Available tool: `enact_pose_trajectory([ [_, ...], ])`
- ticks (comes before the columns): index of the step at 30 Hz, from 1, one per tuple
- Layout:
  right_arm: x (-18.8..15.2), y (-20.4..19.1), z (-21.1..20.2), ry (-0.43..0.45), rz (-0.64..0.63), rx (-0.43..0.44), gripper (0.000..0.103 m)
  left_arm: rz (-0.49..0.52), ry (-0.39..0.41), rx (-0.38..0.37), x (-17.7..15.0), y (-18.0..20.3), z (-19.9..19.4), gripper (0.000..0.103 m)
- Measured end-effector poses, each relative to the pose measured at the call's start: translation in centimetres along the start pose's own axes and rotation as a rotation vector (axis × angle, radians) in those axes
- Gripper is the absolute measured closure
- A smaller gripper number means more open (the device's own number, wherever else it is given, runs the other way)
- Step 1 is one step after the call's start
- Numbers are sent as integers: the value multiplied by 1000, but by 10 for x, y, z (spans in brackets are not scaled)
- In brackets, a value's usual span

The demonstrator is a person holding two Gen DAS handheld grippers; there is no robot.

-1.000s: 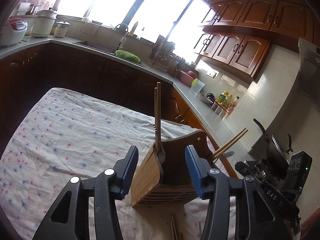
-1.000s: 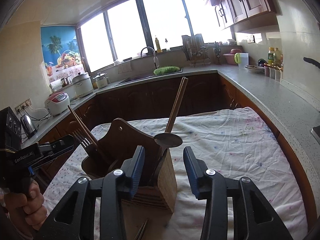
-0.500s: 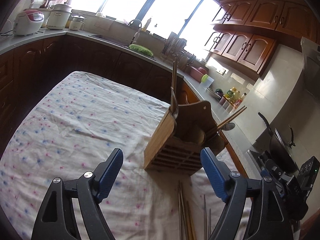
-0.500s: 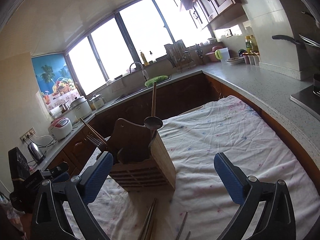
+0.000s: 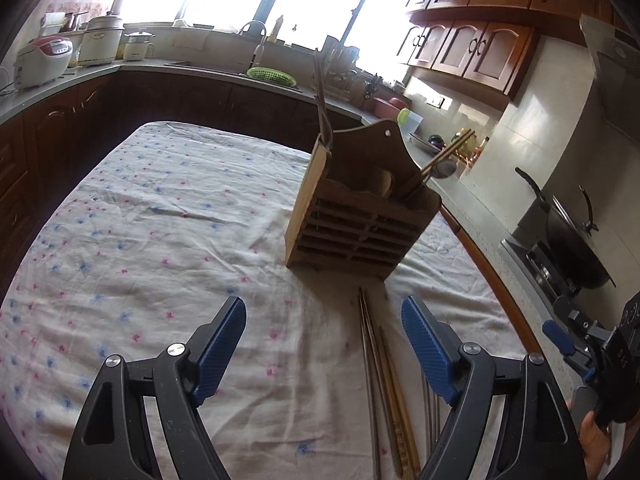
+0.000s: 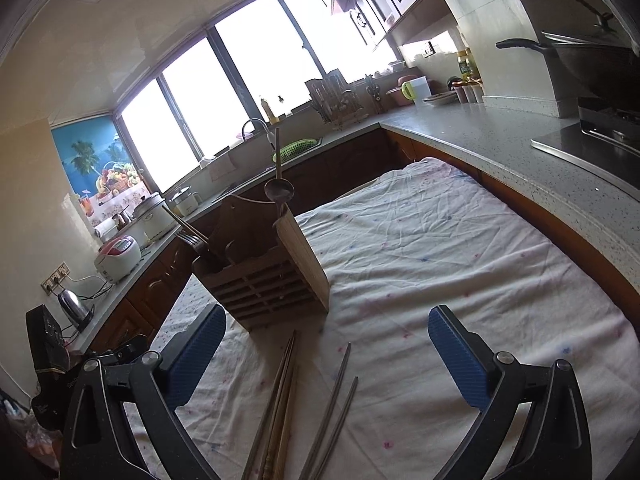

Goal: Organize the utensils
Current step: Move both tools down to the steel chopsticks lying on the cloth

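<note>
Both your left gripper and right gripper gape empty; the thin, stiff, slippery chopsticks just ahead want pinching mid-length.

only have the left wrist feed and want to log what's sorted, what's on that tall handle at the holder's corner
Observer: A ladle; its bowl sits at the rim of the wooden holder, handle pointing up.
Operator: any forks in there already
Observer: Yes, fork tines show in the compartment at the far end from the ladle, beside the slanted chopsticks.
Operator: what's loose beside the bundle on the cloth
Observer: Two thin grey sticks lie apart from the bundle, fanned slightly.
</note>
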State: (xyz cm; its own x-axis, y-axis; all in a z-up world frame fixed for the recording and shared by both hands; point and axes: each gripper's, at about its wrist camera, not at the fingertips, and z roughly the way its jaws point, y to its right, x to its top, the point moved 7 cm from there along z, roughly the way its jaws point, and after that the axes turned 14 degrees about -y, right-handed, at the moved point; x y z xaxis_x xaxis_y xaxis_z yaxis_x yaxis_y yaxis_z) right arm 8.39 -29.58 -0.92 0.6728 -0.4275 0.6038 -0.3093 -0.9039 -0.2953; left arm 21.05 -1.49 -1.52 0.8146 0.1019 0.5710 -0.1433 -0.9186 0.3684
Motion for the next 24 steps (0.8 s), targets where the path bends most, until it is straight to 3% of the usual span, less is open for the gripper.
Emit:
enact_pose_trajectory([
  [10, -12, 24, -22, 28, 62, -24, 1, 132, -159, 85, -11, 46, 60, 27],
  [16, -13, 28, -23, 22, 81, -15, 1, 203, -283, 129, -15, 69, 119, 67],
  [24, -14, 22, -20, 7, 77, -7, 1, 198, -287, 173, -23, 55, 119, 82],
])
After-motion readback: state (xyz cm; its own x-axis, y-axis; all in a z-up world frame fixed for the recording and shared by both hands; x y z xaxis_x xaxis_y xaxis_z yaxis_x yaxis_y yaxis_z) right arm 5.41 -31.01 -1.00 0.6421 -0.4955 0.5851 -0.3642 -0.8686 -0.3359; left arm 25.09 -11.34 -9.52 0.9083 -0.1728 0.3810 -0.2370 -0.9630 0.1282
